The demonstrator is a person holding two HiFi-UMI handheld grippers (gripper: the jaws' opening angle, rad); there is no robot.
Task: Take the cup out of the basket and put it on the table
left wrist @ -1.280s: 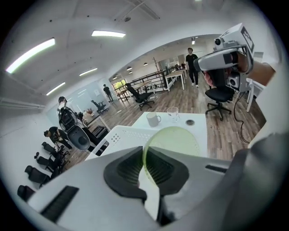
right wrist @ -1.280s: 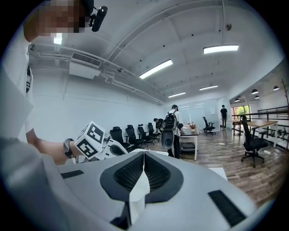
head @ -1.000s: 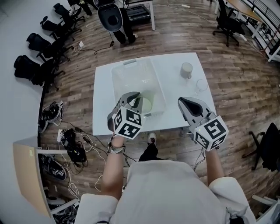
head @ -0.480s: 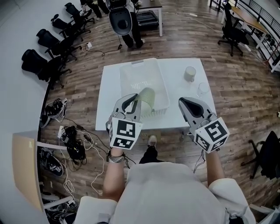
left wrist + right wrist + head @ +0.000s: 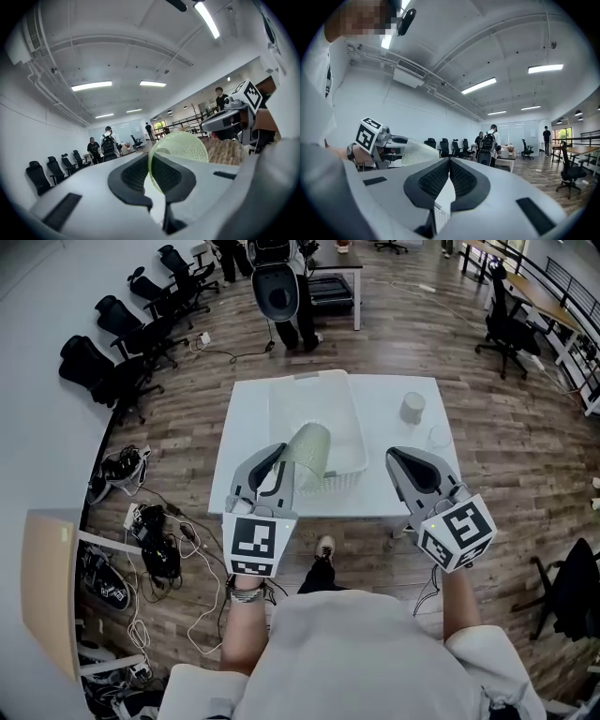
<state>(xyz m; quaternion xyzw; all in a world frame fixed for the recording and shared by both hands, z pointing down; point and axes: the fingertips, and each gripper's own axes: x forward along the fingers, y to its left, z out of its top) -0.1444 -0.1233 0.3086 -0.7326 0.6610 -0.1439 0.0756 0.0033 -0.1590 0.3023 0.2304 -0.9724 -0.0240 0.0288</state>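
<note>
A pale green translucent cup [image 5: 307, 454] is held tilted above the near end of the clear plastic basket [image 5: 309, 378], which stands on the white table [image 5: 246, 427]. My left gripper [image 5: 281, 459] is shut on the cup's rim. In the left gripper view the cup [image 5: 180, 147] sticks out past the jaws, one finger inside the wall and one outside. My right gripper [image 5: 399, 458] hovers over the table's near right edge, shut with nothing in it. The right gripper view shows its jaws closed together and the cup [image 5: 417, 152] off to the left.
A beige cylinder-shaped cup [image 5: 412, 408] and a clear glass [image 5: 438, 437] stand at the table's right side. Black office chairs [image 5: 112, 343] line the left wall. People stand beyond the table's far edge. Cables and shoes lie on the wood floor at left.
My left gripper has lifted the green cup up from the basket's bottom to above its near rim. The right gripper has barely moved.
</note>
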